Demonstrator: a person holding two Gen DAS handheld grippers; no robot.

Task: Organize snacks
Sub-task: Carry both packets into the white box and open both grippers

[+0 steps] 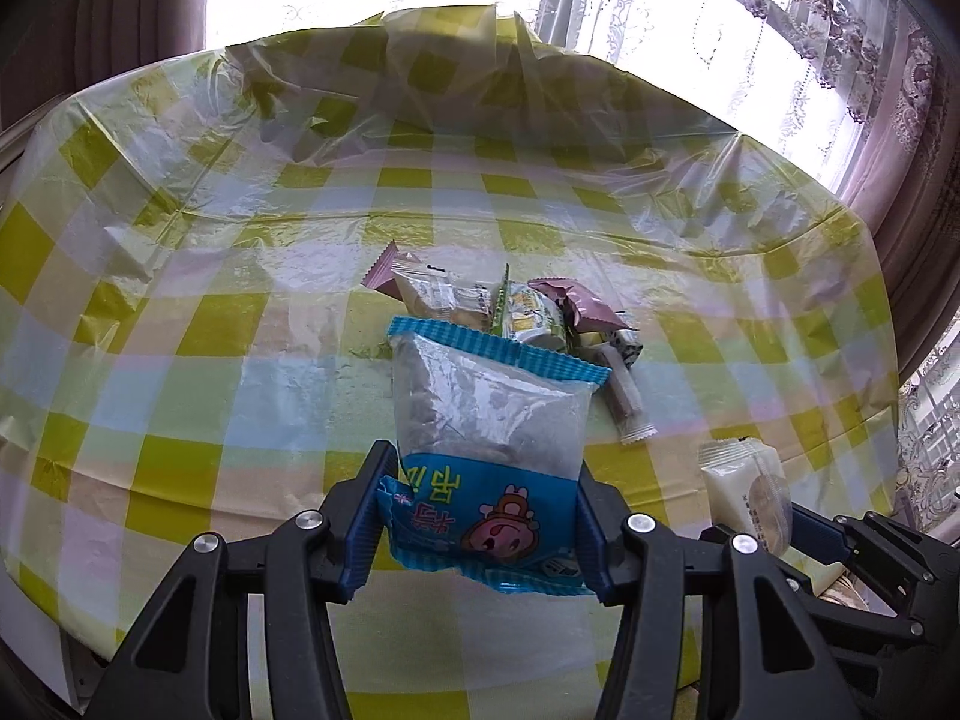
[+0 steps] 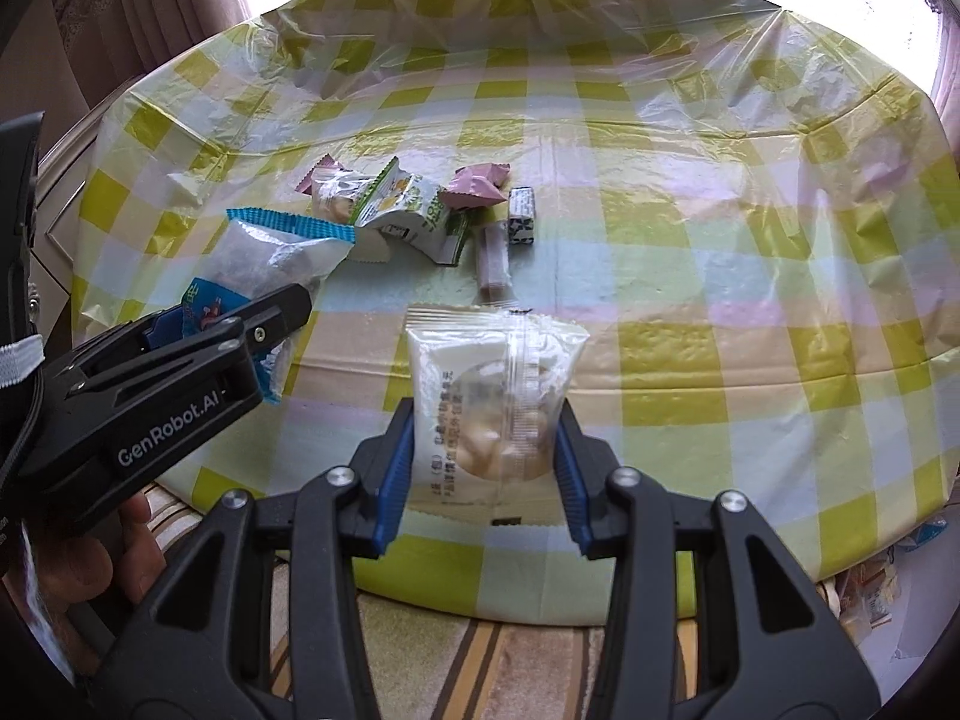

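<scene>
now, step in hand: both tools are carrying a snack packet each, lifted clear of the heap in the middle of the table [image 1: 180,276]; judging by the task, each packet is heading for its own sorted spot.
left tool [image 1: 480,516]: it is pinching the blue-and-clear snack bag [image 1: 486,420] by its printed lower end, pads pressing on both side edges.
right tool [image 2: 483,480]: it is pinching the white pastry packet [image 2: 492,384] across its lower half, blue pads squeezing the wrapper's sides.
doing it well: keeping both grips steady is mattering, since the film is looking slippery and the contents crushable; moving the two packets apart is avoiding a collision, as the tools are riding near each other.
remaining heap: a green-and-white packet [image 2: 414,204], a pink wrapper [image 2: 477,186], a slim pinkish stick [image 2: 493,261] and a small dark-patterned box [image 2: 521,217] are lying bunched together, touching or overlapping.
look of the bag: it is showing a crimped blue top seam, a clear window with brownish filling and a cartoon face.
</scene>
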